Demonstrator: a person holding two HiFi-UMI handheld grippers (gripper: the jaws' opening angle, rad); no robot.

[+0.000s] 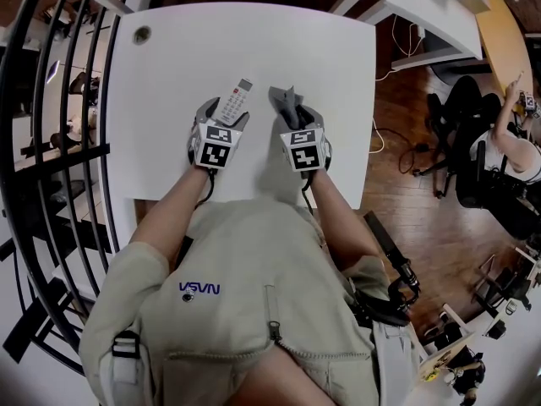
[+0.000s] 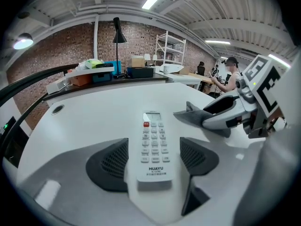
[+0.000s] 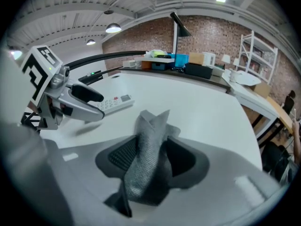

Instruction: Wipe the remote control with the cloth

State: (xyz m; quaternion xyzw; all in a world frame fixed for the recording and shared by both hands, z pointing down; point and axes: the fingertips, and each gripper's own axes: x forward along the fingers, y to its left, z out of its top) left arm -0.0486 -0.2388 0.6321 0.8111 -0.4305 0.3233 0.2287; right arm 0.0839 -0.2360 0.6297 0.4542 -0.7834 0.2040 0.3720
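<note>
Remote (image 2: 153, 133) between left tool (image 2: 154, 157), cloth (image 3: 149, 142) between right tool (image 3: 151, 158)

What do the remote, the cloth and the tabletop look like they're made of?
Remote control: hard white plastic, smooth matte shell, probably rubbery buttons.
Cloth: grey textile with a fine waffle-like weave, likely microfibre; it folds softly.
Table: smooth white top, looks laminate or painted board; can't tell which.
</note>
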